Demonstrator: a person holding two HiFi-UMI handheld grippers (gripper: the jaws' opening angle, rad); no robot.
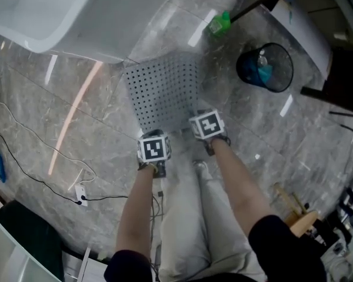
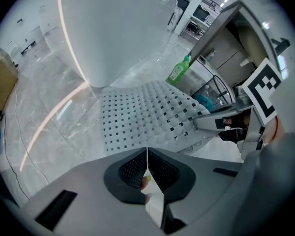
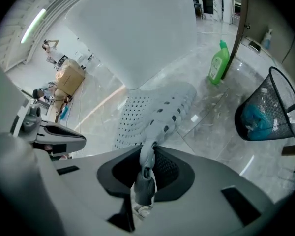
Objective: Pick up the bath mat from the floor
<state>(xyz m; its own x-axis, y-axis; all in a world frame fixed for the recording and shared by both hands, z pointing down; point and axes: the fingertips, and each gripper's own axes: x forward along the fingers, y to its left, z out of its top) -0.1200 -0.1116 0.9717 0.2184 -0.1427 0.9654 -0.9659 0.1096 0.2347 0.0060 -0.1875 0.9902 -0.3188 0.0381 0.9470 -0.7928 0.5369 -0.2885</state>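
Bath mat [image 1: 165,90] on floor [image 1: 76,128] beside tub [image 1: 76,10], near edge raised; right tongs [image 3: 146,156] pinch its bunched corner, left tongs [image 2: 147,159] closed on thin edge.

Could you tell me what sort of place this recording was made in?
Most likely a bathroom, perhaps a mock-up within a larger hall: a white bathtub stands on the grey marble-look floor, a perforated bath mat is in front of it, and a green bottle stands nearby.
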